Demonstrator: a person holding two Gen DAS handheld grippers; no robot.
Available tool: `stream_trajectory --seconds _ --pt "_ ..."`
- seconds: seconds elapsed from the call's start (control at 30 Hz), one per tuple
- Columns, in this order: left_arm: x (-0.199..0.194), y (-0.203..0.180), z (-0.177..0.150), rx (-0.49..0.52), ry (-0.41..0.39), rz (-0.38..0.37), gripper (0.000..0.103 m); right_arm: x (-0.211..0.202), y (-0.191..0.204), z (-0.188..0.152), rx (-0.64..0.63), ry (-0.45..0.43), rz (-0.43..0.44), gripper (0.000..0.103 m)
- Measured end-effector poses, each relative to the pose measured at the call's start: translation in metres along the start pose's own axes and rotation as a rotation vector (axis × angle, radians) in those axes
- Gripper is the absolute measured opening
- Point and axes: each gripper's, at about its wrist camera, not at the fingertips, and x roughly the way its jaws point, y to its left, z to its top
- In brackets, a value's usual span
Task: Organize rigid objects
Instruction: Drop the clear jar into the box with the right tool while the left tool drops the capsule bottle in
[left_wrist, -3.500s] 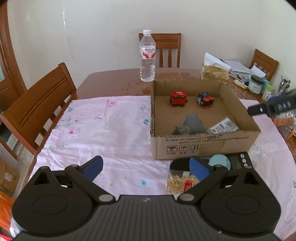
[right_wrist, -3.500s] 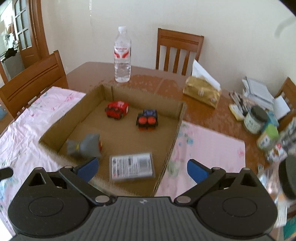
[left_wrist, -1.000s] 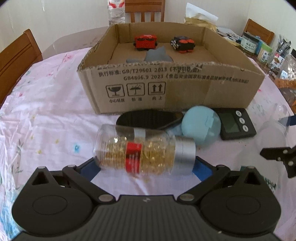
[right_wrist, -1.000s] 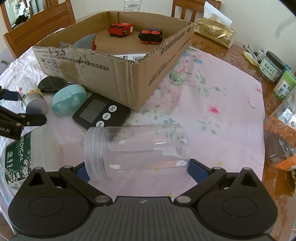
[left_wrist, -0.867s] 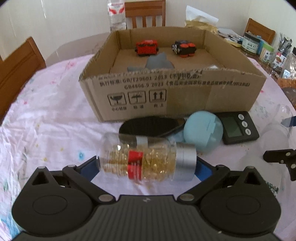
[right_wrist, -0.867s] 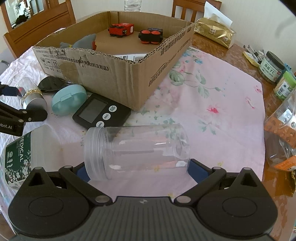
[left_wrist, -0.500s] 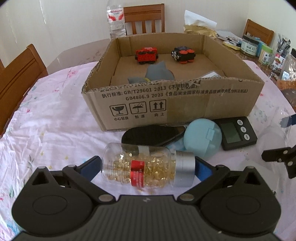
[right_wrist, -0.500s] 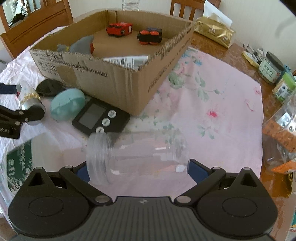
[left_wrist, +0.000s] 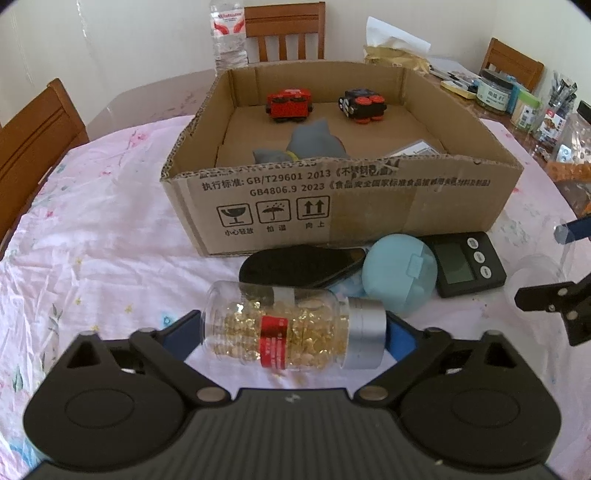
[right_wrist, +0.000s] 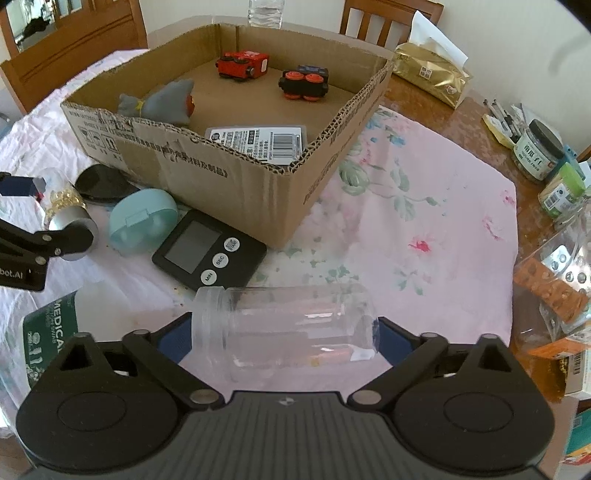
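A clear bottle of golden capsules (left_wrist: 291, 328) with a red label and silver cap lies crosswise on the pink floral cloth. My left gripper (left_wrist: 293, 328) is closing on it, one blue pad against its base and one against its cap. In the right wrist view an empty clear jar (right_wrist: 284, 332) lies crosswise. My right gripper (right_wrist: 284, 334) is closing on it, pads touching its mouth and its base. Behind both stands the open cardboard box (left_wrist: 332, 206), holding a red toy car (left_wrist: 290, 105), a black toy car (left_wrist: 362, 105), a grey shark (left_wrist: 310, 146) and a labelled packet (right_wrist: 258, 142).
In front of the box lie a black flat object (left_wrist: 295, 266), a teal case (left_wrist: 399, 273) and a black timer (left_wrist: 465, 264). A green package (right_wrist: 51, 339) lies at the left. Jars and a tissue pack (right_wrist: 432, 74) crowd the right table edge. Wooden chairs surround the table.
Both pairs of jaws have narrowed onto the ends of the bottle and the jar. Both views have pulled back slightly and show more of the box's inside.
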Motion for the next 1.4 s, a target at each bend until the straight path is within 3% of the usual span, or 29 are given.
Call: stream_trajectory --seconds 0.3,0.7,0.97,1.4 --pt "-0.004 0.003 0.003 0.036 0.038 -0.022 0.094 -0.007 0.004 0.001 -0.036 -0.006 -0.011 0.096" --pt "-0.052 0.021 0.010 0.144 0.059 -0.064 0.094 -0.057 -0.002 0.027 -0.110 -0.069 0.031 0.096" --pt "-0.078 0.033 0.022 0.145 0.042 -0.087 0.094 -0.084 -0.003 0.075 -0.169 -0.168 0.062 0.096" --pt "-0.098 0.042 0.042 0.099 -0.024 -0.033 0.094 -0.043 -0.002 0.166 -0.219 -0.225 0.040 0.096"
